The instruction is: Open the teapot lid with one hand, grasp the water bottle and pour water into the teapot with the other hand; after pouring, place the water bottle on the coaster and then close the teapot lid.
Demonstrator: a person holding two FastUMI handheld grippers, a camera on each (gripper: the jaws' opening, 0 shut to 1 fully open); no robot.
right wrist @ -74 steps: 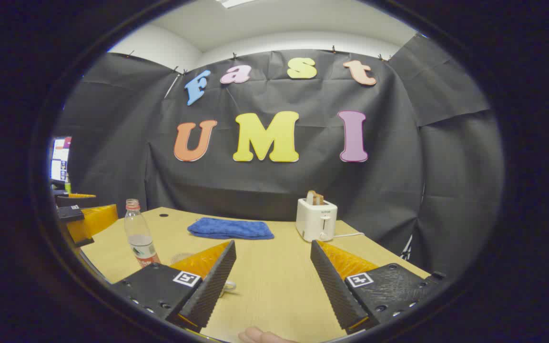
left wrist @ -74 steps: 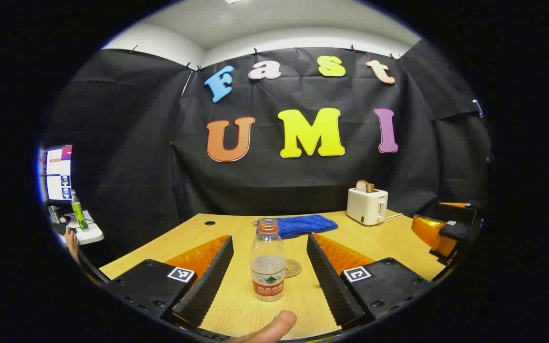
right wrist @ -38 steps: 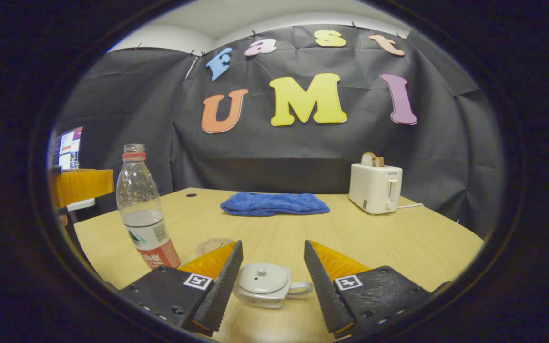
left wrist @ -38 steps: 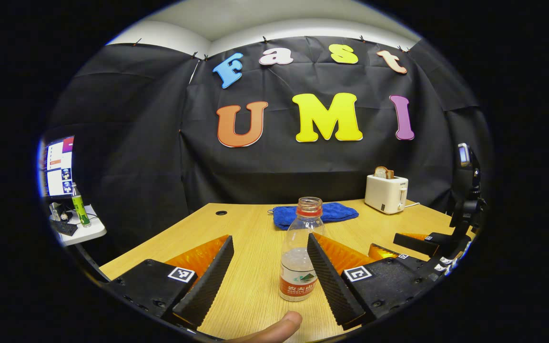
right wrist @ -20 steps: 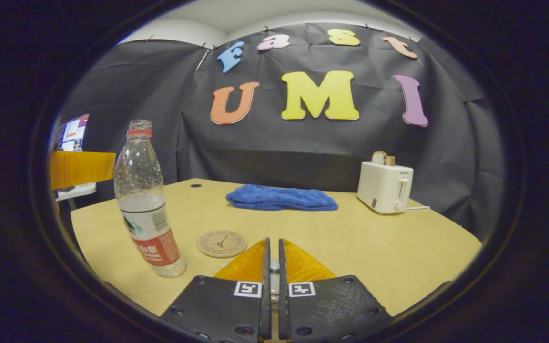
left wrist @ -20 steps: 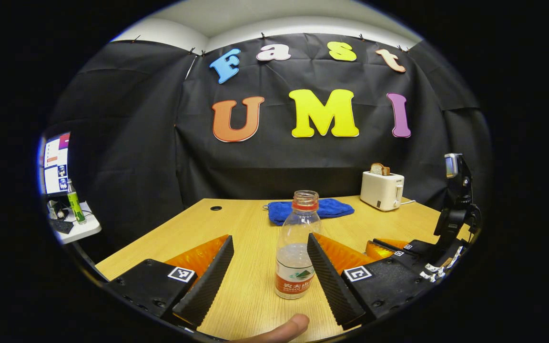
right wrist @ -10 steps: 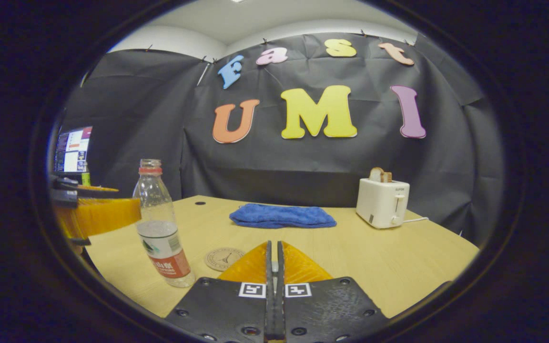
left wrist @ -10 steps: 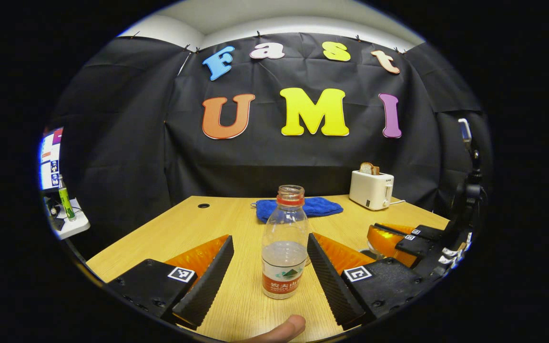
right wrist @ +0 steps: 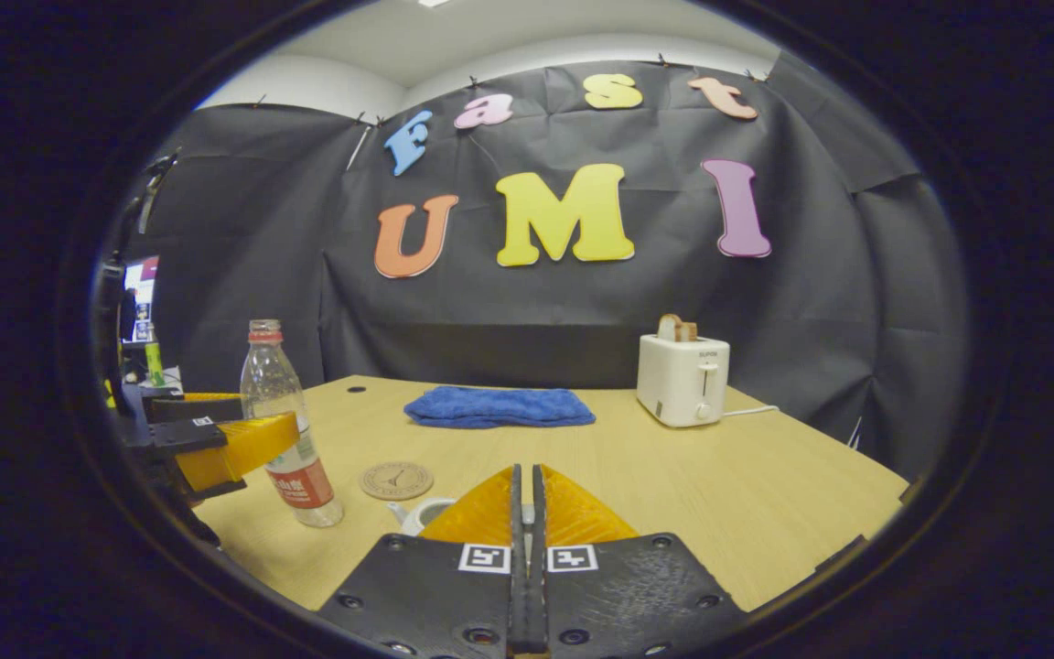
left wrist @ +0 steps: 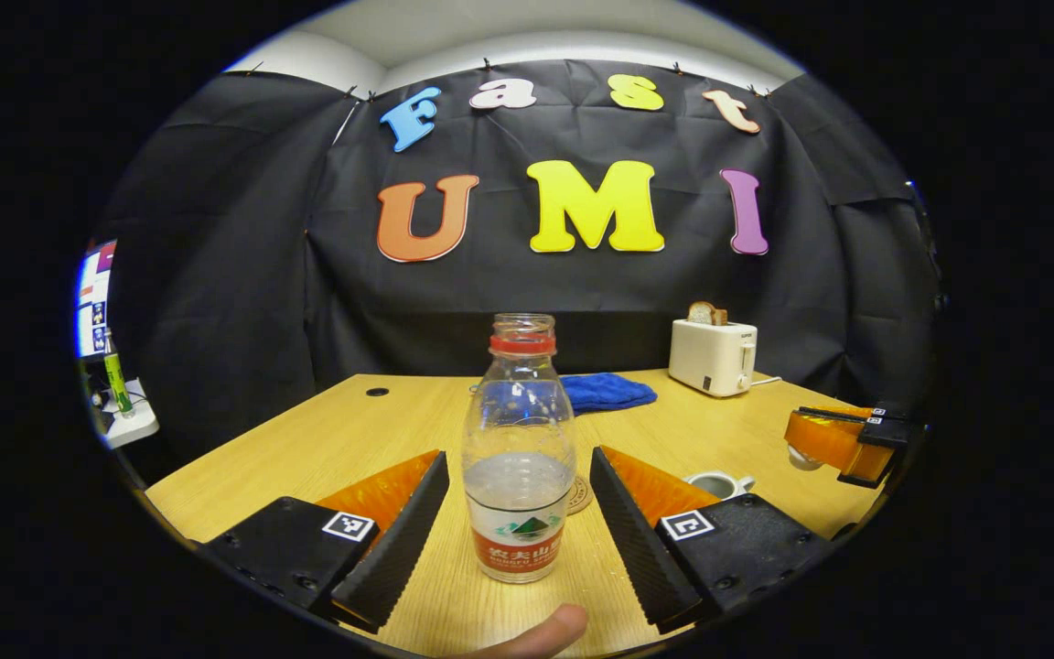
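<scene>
bottle [left wrist: 519, 458] upright, open mouth up

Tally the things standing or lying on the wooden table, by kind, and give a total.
Water bottle: 1
Teapot: 1
Coaster: 1
Blue towel: 1
Toaster: 1
Total: 5

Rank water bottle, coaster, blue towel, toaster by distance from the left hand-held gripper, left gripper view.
1. water bottle: between the open fingers of the left hand-held gripper
2. coaster: just behind the bottle
3. blue towel: mid-table, behind
4. toaster: far right, by the wall
</scene>
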